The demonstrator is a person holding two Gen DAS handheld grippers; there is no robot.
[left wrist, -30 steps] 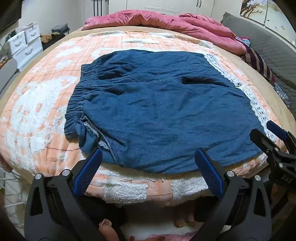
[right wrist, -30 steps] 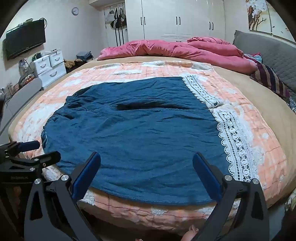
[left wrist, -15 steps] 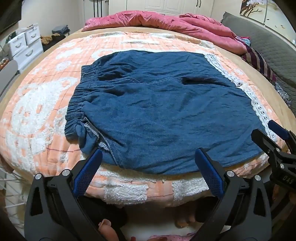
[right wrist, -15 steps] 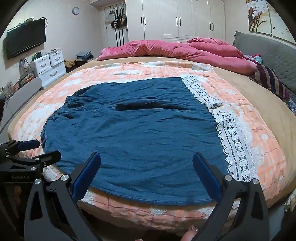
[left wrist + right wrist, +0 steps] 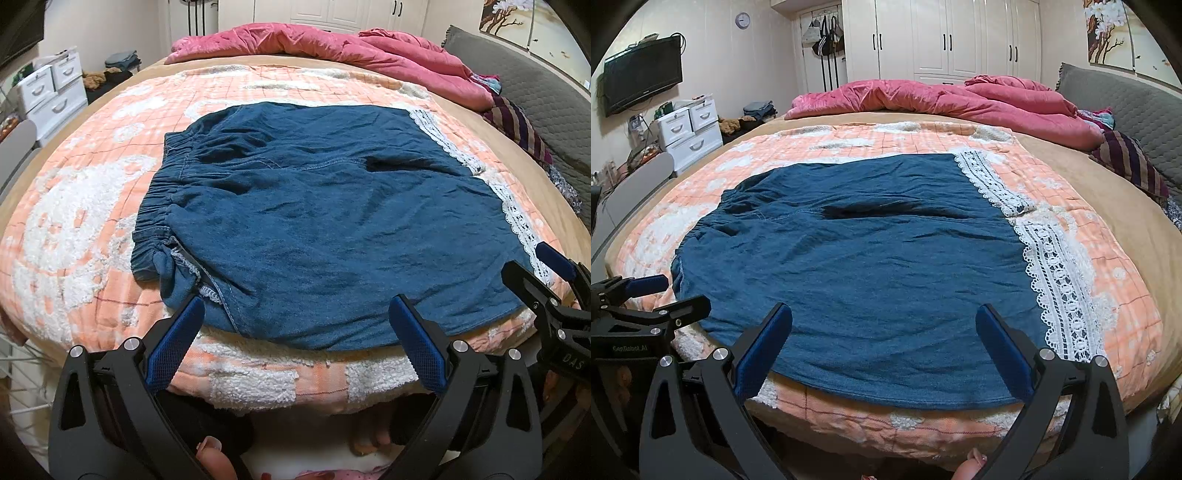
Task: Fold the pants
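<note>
Surface: peach quilt (image 5: 92,236) on bed.
Pants (image 5: 332,229): flat, just beyond my fingers.
Left gripper (image 5: 295,325): wide apart, holding nothing.
Right gripper (image 5: 884,332): likewise.

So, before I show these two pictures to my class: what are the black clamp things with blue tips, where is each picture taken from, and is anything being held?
They are two hand-held grippers, not a robot arm: a person holds one in each hand. Each carries a wide-angle camera looking forward along its two fingers, so each picture shows its own gripper at the bottom.

One picture is from the left gripper, near the waistband. The other is from the right gripper, near the lace hems. Each gripper also shows at the edge of the other's picture.

On the bed lies an orange-and-white blanket, with blue pants spread flat on it. A pink duvet is bunched at the far end.

Both grippers are open and hold nothing. No fold is made yet.
</note>
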